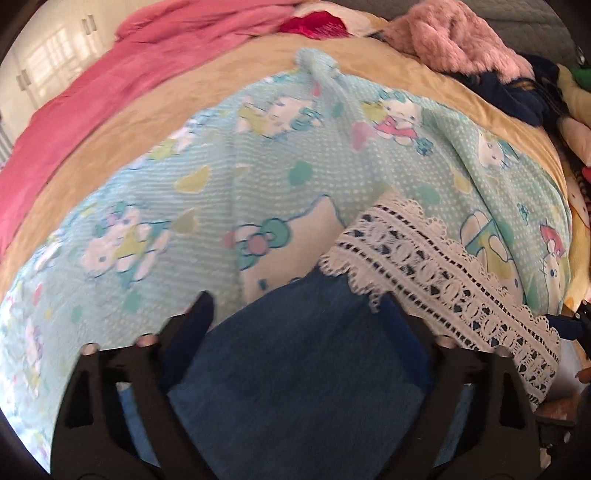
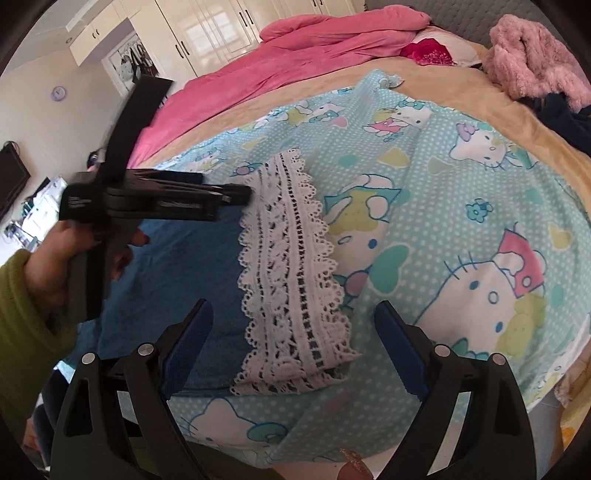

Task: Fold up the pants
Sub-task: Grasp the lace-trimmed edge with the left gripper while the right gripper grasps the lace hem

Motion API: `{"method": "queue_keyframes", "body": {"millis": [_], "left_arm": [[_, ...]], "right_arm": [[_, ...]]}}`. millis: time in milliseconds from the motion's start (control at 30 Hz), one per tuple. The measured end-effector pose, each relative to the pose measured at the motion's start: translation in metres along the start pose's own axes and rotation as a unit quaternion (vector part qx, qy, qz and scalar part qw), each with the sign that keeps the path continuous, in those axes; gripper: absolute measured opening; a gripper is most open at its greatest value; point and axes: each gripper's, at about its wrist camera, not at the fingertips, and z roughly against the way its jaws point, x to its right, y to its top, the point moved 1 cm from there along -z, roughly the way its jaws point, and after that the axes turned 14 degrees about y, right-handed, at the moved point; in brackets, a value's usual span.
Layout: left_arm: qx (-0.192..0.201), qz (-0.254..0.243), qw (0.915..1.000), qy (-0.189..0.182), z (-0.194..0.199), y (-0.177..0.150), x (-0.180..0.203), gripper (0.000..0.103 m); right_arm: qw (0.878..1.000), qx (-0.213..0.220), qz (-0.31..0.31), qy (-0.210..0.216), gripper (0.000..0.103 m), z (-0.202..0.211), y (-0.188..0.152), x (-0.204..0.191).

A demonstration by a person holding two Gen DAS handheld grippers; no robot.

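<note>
The blue pants (image 1: pixel 295 369) with a white lace hem (image 1: pixel 436 273) lie on a light-blue cartoon-print sheet (image 1: pixel 258 166). My left gripper (image 1: pixel 295 306) is open, its fingers spread over the blue cloth near the lace. In the right wrist view the pants (image 2: pixel 177 266) lie flat with the lace hem (image 2: pixel 288 273) running toward me. My right gripper (image 2: pixel 293 317) is open just above the near end of the lace. The left gripper (image 2: pixel 236 194) shows there from the side, at the far end of the lace; its jaws are not clear from that angle.
A pink blanket (image 2: pixel 295 48) lies along the far left of the bed. A fluffy pink garment (image 2: pixel 535 55) and dark clothes (image 2: pixel 565 114) are piled at the far right. White wardrobes (image 2: pixel 207 33) stand behind. The bed's edge (image 2: pixel 554 391) is at the right.
</note>
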Motion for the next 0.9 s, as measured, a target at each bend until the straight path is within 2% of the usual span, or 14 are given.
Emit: {"method": "queue_keyframes", "body": {"millis": [100,133,300,433,600,667,767,867,900], "left_arm": [[-0.001,-0.011,0.9995,-0.029,-0.004,-0.001,0.009,0.058],[0.0,-0.015,0.9994,-0.03,-0.004,-0.001,0.01,0.056],[0.001,-0.017,0.9991,-0.038,-0.006,-0.003,0.01,0.056],[0.008,-0.029,0.9992,-0.025,-0.003,-0.006,0.015,0.056],[-0.001,-0.013,0.9993,-0.034,-0.005,-0.007,0.013,0.052],[0.005,-0.023,0.9994,-0.024,-0.002,-0.008,0.017,0.05],[0.008,-0.031,0.9992,-0.023,0.002,-0.009,0.022,0.037],[0.005,-0.037,0.9991,-0.018,0.003,-0.01,0.026,0.017],[0.001,-0.048,0.9988,0.001,0.001,-0.012,0.029,0.009]], "right_arm": [[1.0,-0.007,0.009,0.026,0.069,-0.004,0.001,-0.005],[0.999,-0.013,0.017,0.03,0.068,-0.008,0.0,-0.008],[1.0,-0.012,0.014,0.026,0.067,-0.015,0.001,-0.007],[0.999,-0.012,0.018,0.024,0.061,-0.016,0.002,-0.007],[0.999,-0.014,0.022,0.019,0.043,-0.019,0.004,-0.004],[1.0,-0.016,0.021,0.017,0.04,-0.019,0.005,-0.003],[0.999,-0.017,0.022,0.018,0.033,-0.018,0.006,-0.003],[0.999,-0.02,0.025,0.027,0.028,-0.019,0.006,-0.006],[0.999,-0.022,0.028,0.029,0.027,-0.02,0.006,-0.007]]}}
